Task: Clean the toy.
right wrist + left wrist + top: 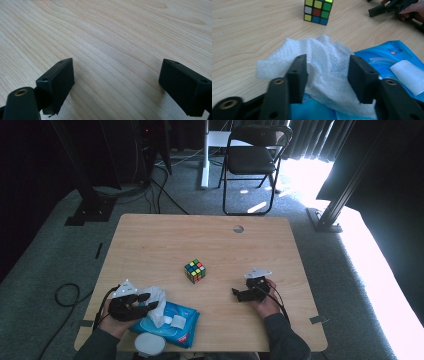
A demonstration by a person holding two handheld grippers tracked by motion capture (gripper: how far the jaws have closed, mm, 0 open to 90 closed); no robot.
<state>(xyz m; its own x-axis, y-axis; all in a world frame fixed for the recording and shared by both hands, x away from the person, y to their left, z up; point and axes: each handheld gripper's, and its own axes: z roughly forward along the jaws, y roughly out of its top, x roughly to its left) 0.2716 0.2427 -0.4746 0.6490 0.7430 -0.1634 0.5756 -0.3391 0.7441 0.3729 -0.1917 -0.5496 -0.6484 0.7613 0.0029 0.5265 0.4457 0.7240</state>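
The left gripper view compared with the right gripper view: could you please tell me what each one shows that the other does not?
The left gripper view has the white textured wet wipe between the left gripper's open black jaws, the blue plastic wipes pack, the multicoloured puzzle cube and, farther off, the other gripper. The right gripper view has the right gripper, open over bare wood. Both share the light wooden table.

Blue wipes pack (387, 53), small red print, too blurred to read
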